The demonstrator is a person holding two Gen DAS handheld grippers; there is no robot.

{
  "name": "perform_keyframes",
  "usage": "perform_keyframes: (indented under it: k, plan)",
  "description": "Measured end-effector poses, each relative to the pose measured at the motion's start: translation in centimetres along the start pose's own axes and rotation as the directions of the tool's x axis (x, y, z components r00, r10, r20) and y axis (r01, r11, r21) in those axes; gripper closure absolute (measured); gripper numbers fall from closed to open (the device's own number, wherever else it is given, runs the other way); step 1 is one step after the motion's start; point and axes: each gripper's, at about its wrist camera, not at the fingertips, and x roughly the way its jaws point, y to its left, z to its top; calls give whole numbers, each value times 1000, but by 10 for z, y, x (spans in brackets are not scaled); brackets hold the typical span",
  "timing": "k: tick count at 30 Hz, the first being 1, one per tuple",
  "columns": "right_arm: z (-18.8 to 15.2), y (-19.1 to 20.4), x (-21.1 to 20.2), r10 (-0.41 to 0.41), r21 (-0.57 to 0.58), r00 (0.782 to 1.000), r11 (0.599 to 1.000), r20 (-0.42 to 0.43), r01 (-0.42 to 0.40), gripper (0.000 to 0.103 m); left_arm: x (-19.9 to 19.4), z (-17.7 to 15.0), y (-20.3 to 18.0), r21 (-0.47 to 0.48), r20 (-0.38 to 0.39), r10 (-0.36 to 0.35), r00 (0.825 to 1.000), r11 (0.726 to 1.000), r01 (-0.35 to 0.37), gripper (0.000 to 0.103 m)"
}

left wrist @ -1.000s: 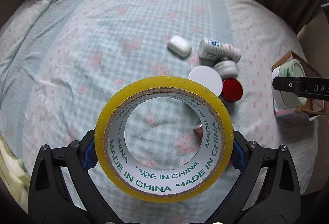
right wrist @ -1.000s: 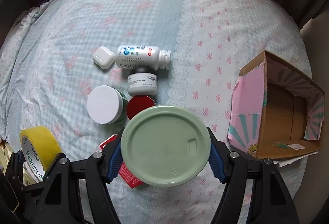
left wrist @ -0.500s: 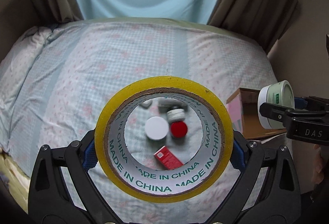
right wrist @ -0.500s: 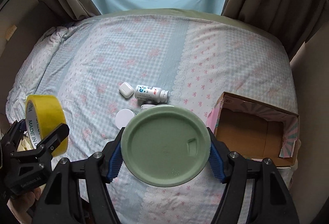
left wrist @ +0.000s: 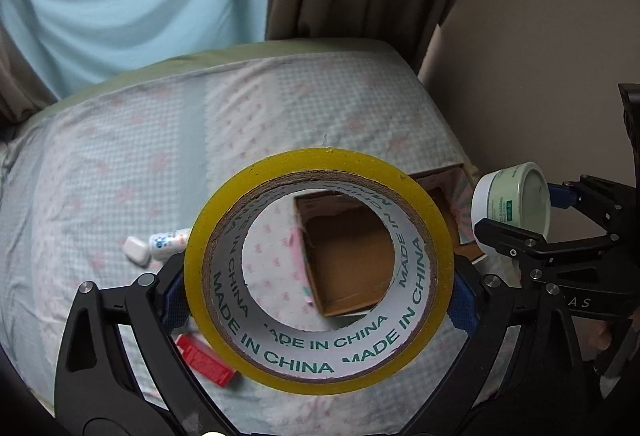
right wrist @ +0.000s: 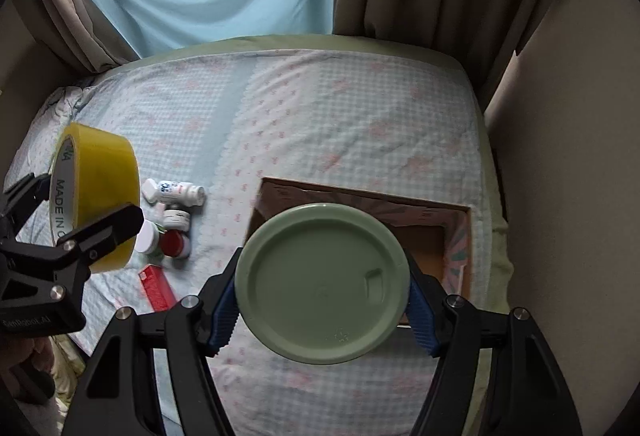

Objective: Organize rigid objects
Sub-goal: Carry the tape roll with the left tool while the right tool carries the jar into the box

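My left gripper [left wrist: 318, 302] is shut on a yellow tape roll [left wrist: 320, 163], held upright with the hole facing the camera. Through the hole I see the open cardboard box [left wrist: 348, 260] on the bed's right side. My right gripper [right wrist: 322, 316] is shut on a white jar with a pale green lid [right wrist: 320, 284], hanging over the box [right wrist: 360, 191]. The same jar [left wrist: 508, 199] shows at the right of the left wrist view. The tape roll [right wrist: 104, 171] shows at the left of the right wrist view. Both grippers are well above the bed.
On the bedspread lie a white earbud case [right wrist: 149, 191], a white bottle [right wrist: 180, 191], a small white jar [right wrist: 176, 218], a red-lidded jar [right wrist: 174, 244], a white-lidded jar [right wrist: 146, 238] and a red box [right wrist: 158, 288]. Curtains hang behind the bed. A wall runs along the right.
Both grippers have risen and swung right, away from the cluster of small objects and towards the cardboard box. Each keeps its hold, and the bed looks smaller and farther off.
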Motion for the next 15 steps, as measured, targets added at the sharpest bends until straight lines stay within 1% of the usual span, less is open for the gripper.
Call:
perform_keyframes:
  k: [3,7,10,15]
  plan:
    - [1,-33,15,-16,-49,999,999,-31,15,37,32,12,-28,5,-55,-20,998,1000,21,6]
    - [-5,-70,45,-20,-136,996,991,-82,8,37,79,21,-53,7,-130,-9,991,1000,10,6]
    - [-12,-91,73,-6,-172,993,985,-122,-15,37,117,21,-64,-1,-193,-2,981,1000,2,6]
    - [-26,-111,114,36,-174,985,982,-169,-66,37,180,12,-80,12,-287,22,958,1000,-19,6]
